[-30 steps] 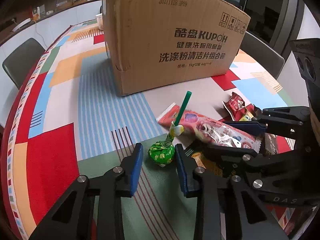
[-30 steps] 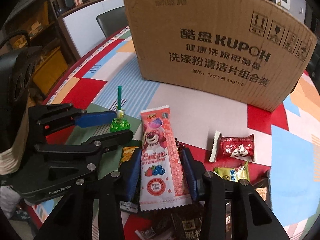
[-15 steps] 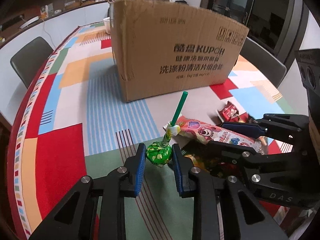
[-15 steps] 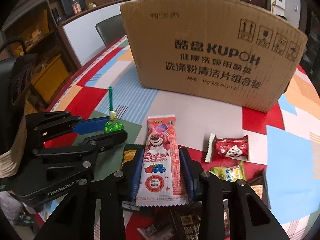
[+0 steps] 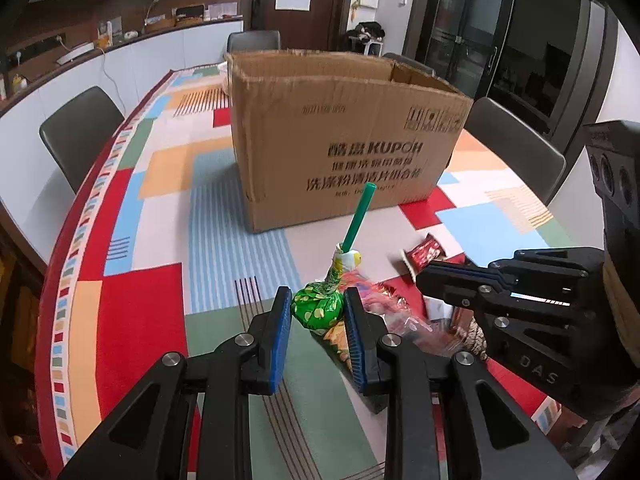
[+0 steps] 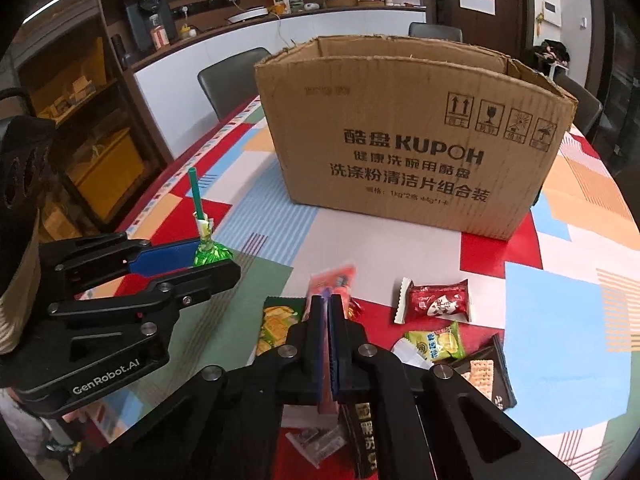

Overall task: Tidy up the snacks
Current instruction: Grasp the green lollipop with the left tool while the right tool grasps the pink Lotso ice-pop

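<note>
A green-wrapped lollipop (image 5: 318,306) with a green stick is clamped between the blue pads of my left gripper (image 5: 316,296), lifted off the tablecloth with its stick pointing up toward the box. The right wrist view also shows this lollipop (image 6: 212,254) in the left gripper (image 6: 216,258). My right gripper (image 6: 327,300) is closing tight on a long pink bear-print snack packet (image 6: 332,278), which is squeezed edge-on between the pads, its far end sticking out forward. An open cardboard box (image 6: 412,152) stands upright beyond both grippers.
On the patterned tablecloth below lie a red candy packet (image 6: 436,300), a green-yellow packet (image 6: 436,344), a cracker packet (image 6: 276,324) and a dark cracker packet (image 6: 486,372). Grey chairs (image 5: 80,128) (image 5: 516,148) stand around the table.
Both grippers have risen, carrying the lollipop and the pink packet off the table. The right jaws have closed, pinching the flat packet narrow. The box's open top has come into view.
</note>
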`<action>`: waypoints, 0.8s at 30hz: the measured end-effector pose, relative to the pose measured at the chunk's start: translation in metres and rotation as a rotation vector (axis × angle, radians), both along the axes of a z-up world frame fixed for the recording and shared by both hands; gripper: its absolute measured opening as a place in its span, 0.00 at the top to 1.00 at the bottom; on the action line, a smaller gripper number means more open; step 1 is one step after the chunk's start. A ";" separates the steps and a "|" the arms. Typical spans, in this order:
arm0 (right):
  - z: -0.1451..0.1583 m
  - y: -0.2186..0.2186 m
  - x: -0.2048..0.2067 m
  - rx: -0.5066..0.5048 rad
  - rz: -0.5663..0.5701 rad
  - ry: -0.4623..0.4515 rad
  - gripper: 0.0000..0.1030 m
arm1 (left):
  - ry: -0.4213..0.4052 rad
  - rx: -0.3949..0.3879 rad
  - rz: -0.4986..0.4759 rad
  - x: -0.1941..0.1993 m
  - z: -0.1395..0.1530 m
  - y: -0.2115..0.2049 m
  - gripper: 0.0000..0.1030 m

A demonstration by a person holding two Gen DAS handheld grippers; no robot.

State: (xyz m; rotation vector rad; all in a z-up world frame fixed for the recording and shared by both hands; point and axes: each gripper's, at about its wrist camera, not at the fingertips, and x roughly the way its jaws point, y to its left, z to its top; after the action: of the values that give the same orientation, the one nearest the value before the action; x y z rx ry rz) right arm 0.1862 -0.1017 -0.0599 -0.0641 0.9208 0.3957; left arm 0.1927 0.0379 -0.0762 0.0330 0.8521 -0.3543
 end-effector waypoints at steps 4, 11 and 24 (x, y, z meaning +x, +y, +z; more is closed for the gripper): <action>0.004 -0.002 0.000 -0.003 -0.007 -0.003 0.96 | -0.013 0.003 0.015 -0.004 0.005 0.001 0.74; -0.014 0.009 0.014 0.019 0.005 0.073 0.63 | 0.013 0.030 0.047 -0.005 -0.010 0.014 0.74; -0.050 0.053 0.058 -0.109 0.018 0.153 0.63 | 0.048 0.009 0.100 0.009 -0.030 0.032 0.74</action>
State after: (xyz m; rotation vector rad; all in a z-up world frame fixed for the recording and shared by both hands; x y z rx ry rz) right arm 0.2442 -0.0488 -0.1098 -0.1437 1.0933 0.3700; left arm 0.2014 0.0704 -0.1063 -0.0092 0.8991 -0.2584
